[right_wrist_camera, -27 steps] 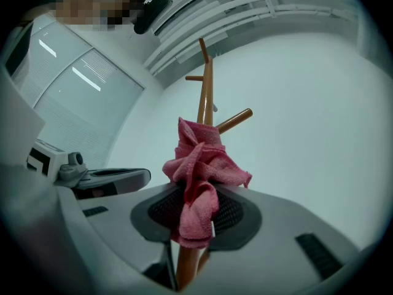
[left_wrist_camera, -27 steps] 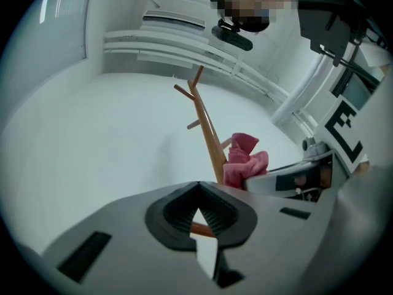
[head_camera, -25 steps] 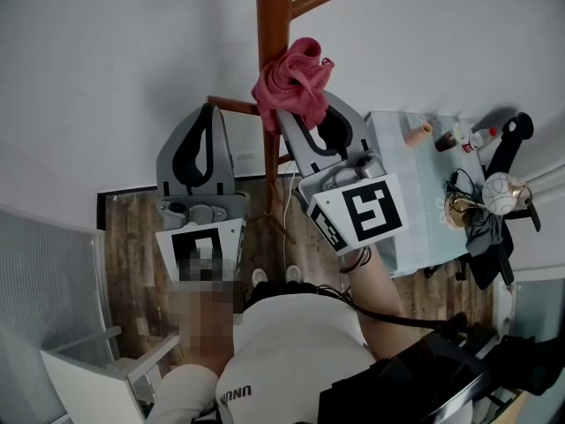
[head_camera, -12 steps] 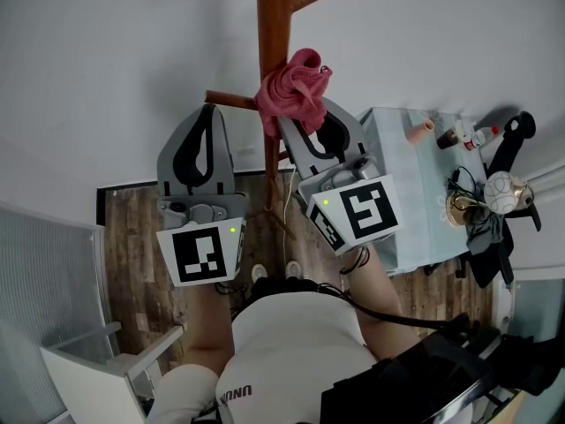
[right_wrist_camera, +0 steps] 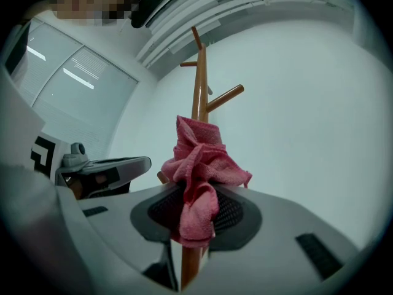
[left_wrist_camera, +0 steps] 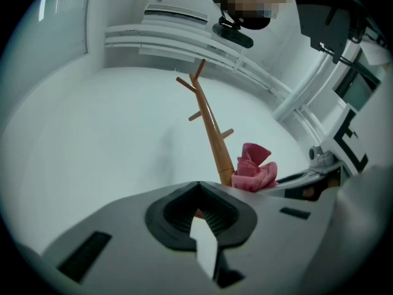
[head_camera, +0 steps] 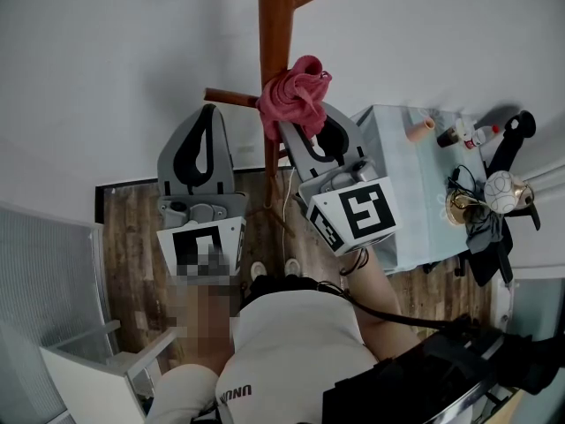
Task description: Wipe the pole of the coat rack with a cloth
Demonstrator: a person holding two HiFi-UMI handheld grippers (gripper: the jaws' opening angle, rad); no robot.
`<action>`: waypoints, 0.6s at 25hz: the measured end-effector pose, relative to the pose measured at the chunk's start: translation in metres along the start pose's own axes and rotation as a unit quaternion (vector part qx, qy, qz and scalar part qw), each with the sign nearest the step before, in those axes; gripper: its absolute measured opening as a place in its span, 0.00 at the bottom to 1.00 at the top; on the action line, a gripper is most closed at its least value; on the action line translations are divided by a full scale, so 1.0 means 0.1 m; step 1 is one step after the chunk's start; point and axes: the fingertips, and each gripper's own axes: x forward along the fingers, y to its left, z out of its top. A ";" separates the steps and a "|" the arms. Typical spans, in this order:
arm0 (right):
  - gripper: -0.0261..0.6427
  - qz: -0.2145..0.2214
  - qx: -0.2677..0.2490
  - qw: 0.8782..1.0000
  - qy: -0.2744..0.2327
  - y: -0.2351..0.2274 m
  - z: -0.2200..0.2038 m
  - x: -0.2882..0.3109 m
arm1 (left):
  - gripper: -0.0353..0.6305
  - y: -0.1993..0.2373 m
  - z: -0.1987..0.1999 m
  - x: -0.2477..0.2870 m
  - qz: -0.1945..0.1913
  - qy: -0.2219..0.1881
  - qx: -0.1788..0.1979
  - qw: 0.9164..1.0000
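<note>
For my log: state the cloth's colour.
Pinkish red cloth, clearest in the right gripper view.

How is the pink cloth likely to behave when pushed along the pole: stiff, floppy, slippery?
Likely floppy: the pink cloth bunches in loose folds above the right gripper, a flap drooping between its jaws. Probably light, since one pinch holds it all. Its nubby weave may drag on the pole rather than slide.

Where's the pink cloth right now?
In the head view the pink cloth sits top centre, bunched on the right of the pole, pinched by the right gripper.
</note>
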 end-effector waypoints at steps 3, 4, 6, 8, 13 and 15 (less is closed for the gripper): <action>0.21 -0.001 0.004 1.000 0.004 0.00 -0.04 0.00 | 0.07 0.01 -0.02 -0.01 0.001 0.003 -0.002 1.000; 0.21 -0.001 0.005 1.000 0.006 0.01 -0.06 0.00 | 0.07 0.02 -0.04 -0.01 0.001 0.004 -0.003 1.000; 0.21 -0.002 0.007 1.000 0.010 0.01 -0.10 -0.01 | 0.07 0.02 -0.07 -0.01 0.001 0.006 -0.005 1.000; 0.21 -0.002 0.009 1.000 0.014 0.01 -0.14 -0.02 | 0.07 0.01 -0.09 -0.02 0.002 0.008 -0.006 1.000; 0.21 -0.004 0.018 1.000 0.020 0.01 -0.20 -0.03 | 0.07 0.01 -0.11 -0.04 0.003 0.013 -0.008 1.000; 0.21 -0.005 0.018 1.000 0.024 0.01 -0.23 -0.03 | 0.07 0.02 -0.12 -0.04 0.003 0.015 -0.008 1.000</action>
